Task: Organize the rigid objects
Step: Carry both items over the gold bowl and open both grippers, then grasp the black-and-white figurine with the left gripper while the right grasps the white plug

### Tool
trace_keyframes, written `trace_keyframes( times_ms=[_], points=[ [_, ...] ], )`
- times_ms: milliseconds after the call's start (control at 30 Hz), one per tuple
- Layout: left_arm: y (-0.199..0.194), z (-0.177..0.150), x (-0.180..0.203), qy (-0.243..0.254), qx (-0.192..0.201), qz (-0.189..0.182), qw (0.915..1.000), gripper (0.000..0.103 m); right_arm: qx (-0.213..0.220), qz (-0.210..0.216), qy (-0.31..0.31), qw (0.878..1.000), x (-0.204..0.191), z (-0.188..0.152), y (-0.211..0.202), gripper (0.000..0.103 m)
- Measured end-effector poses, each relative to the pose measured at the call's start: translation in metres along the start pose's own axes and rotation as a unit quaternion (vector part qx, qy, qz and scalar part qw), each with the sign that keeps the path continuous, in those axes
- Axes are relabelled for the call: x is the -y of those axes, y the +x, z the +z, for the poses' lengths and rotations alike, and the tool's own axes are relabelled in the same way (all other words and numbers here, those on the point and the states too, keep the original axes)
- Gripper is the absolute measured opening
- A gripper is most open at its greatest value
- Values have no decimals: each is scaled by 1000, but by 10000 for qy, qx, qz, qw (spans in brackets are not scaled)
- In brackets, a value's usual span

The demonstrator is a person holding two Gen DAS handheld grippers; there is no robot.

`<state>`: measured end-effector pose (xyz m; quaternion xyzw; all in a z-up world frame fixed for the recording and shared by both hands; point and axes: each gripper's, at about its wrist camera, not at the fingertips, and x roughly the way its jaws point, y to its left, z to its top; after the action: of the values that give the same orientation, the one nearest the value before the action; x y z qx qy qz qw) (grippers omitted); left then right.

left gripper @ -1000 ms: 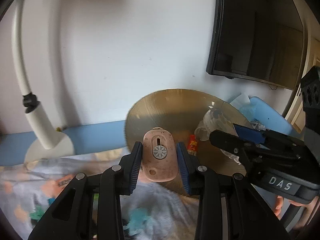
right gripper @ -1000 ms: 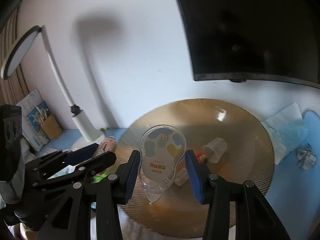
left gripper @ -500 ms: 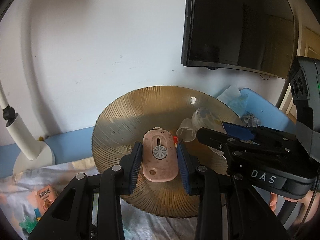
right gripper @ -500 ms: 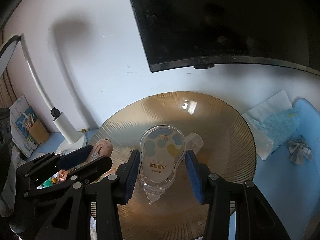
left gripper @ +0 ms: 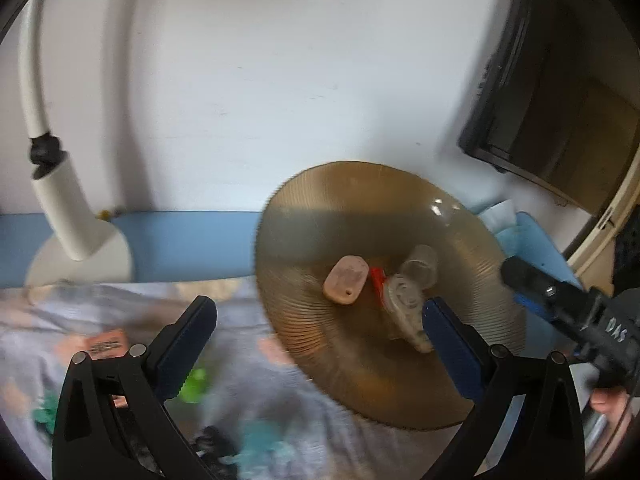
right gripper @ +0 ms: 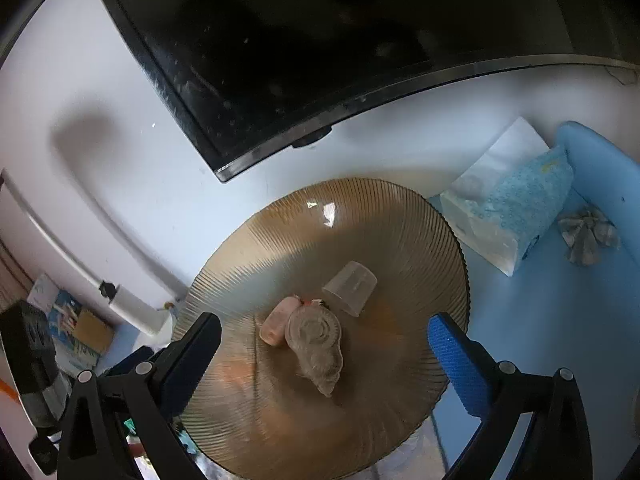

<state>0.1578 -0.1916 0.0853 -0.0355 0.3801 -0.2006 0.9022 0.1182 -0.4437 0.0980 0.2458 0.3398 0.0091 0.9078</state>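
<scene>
A ribbed amber glass plate [left gripper: 360,208] [right gripper: 360,220] stands on the blue desk by the wall. On it lie a pink oval case [left gripper: 346,284] [right gripper: 276,320], a clear tape dispenser [left gripper: 404,308] [right gripper: 316,344], a small clear cup [left gripper: 420,266] [right gripper: 350,286] on its side and a red scrap [left gripper: 376,276]. My left gripper [left gripper: 316,320] hangs over the plate's left edge with its jaws opening wide and nothing between the pads. My right gripper [right gripper: 324,328] is above the plate, jaws also opening, pads clear of the dispenser below.
A white desk lamp [left gripper: 76,232] [right gripper: 132,304] stands at the left, a dark monitor [right gripper: 320,40] against the wall. A blue tissue pack [right gripper: 516,216] and a crumpled wad [right gripper: 588,236] lie to the right. A patterned cloth [left gripper: 248,360] with small items covers the near side.
Both grippers have let go and spread wide. The pink case and the clear dispenser have dropped from the jaws onto the plate. The left view has swung so the plate sits further right.
</scene>
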Motion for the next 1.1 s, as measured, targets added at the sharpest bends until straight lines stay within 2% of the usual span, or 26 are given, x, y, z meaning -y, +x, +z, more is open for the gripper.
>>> trace_keyframes(
  times_ms=[133, 267, 400, 567, 700, 900, 1100],
  points=[
    [-13, -2, -10, -26, 3, 115, 9999, 103, -4, 17, -12, 10000, -11, -3, -5, 103],
    [-31, -4, -24, -45, 58, 253, 9997, 103, -3, 89, -150, 9998, -39, -10, -5, 103],
    [-56, -4, -52, -153, 114, 647, 9977, 103, -57, 186, -412, 9990, -72, -18, -5, 103],
    [-84, -9, -93, -439, 171, 961, 9943, 103, -113, 338, -809, 9961, -116, -35, -7, 103],
    [-102, -29, -122, -381, 122, 1382, 9896, 103, -174, 453, -1005, 9938, -143, -53, -6, 103],
    [-116, -66, -164, -706, -55, 1556, 9853, 103, -458, 570, -1291, 9889, -173, -92, -1, 103],
    [-103, -99, -188, -966, -363, 1608, 9816, 103, -762, 390, -1981, 9764, -201, -138, 15, 103]
  ],
)
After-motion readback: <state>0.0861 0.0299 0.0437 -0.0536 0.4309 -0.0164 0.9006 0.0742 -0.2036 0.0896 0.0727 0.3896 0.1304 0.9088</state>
